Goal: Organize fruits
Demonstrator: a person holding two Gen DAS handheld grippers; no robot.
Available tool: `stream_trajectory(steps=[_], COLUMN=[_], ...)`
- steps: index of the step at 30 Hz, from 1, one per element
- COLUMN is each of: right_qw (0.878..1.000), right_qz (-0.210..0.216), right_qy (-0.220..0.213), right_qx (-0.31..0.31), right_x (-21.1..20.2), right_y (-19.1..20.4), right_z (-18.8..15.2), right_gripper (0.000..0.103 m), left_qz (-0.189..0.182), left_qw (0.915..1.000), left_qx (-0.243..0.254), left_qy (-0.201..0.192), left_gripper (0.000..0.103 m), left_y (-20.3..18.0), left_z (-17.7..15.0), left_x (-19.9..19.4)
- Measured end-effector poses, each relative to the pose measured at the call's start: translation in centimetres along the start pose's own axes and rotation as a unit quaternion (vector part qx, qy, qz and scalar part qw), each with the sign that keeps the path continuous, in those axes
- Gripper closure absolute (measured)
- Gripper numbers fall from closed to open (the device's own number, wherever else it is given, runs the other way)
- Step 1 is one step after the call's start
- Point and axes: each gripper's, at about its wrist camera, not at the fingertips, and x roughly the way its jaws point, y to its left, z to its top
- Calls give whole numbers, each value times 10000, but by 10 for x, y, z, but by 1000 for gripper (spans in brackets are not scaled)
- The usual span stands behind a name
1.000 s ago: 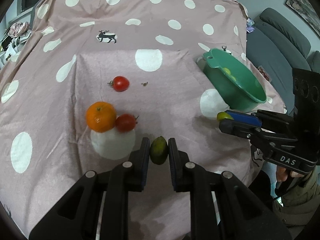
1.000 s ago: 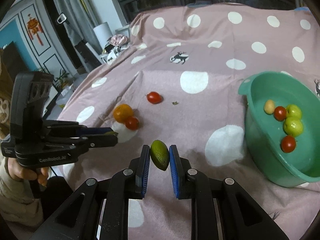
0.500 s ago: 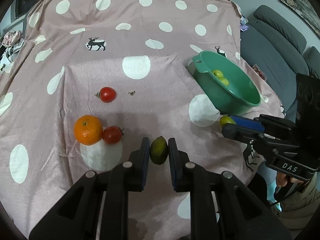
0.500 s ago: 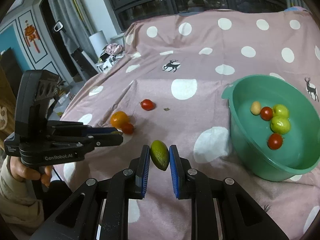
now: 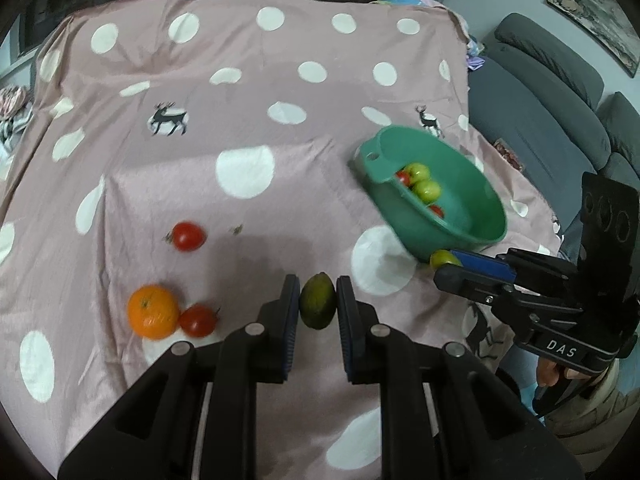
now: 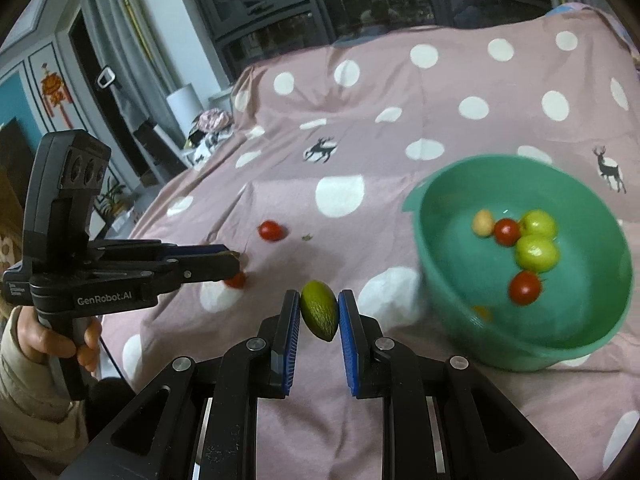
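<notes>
The left gripper (image 5: 317, 306), black hard plastic with ribbed blue pads, is clamping a small dull-green fruit (image 5: 317, 306), oval with a pointed top and a matt, faintly pitted skin. The right gripper (image 6: 319, 316) is pinching a second green fruit (image 6: 319, 316) of the same lemon-like shape, tilted, its rind finely ridged. Both are hanging above a soft pink cloth (image 5: 280, 208) that is lying in shallow creases and is printed with white dots and small dark deer. On the cloth, to the left in the left wrist view, a glossy round orange (image 5: 152, 311) with a dimpled peel is sitting touching a smooth red tomato (image 5: 198, 320); another tomato (image 5: 188, 236) with a green stalk is lying apart, farther up. To the right a smooth green plastic basin (image 6: 592, 344), round with a thick rolled rim and a tab handle with a hole, is holding two shiny yellow-green round fruits (image 6: 536, 253), two red tomatoes (image 6: 524, 288) and one small pale oval fruit (image 6: 483, 222). In the right wrist view a person's hand (image 6: 52, 344) in a pale padded sleeve is gripping the left gripper's handle.
</notes>
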Motion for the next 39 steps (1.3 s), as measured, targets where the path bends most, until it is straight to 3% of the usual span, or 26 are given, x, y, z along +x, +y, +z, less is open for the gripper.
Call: stream_trajectory(steps=[14,21,30,33,35,37,39], right_qw=[9943,9919,9915,9900,9888,9876,9862], right_qz=[-613,-830,-839,-807,-830,-864,-888], right_qy=[-683,-620,-433,-435,-435,-468,-539], right_qx=[540,739,891,1070,1163,1226,1292], right_x=[-44,-43,-32,-32,-33,-36,-42], right_y=[-63,-88,-103,-111,-115,-117,-120], right_z=[13,8,1,0,-2,-3,-5], right_gripper=[82,82,81,81,79,77,76], left_qz=[-656,-895,-820,-768,-715,-635,-586], left_qw=[9953,9911,9906,9914,9925,9941,9955], left_qx=[674,983,1036,990,937,846,724], left_qy=[-209,-1,344,376,331,241,159], left_gripper=[85,85,85,78,56,41,38], left_y=[-63,-93,-102,-99,-95,-90,-82], left_z=[58,74,74,73,73,75,75], left_x=[26,63,98,101,98,93,86])
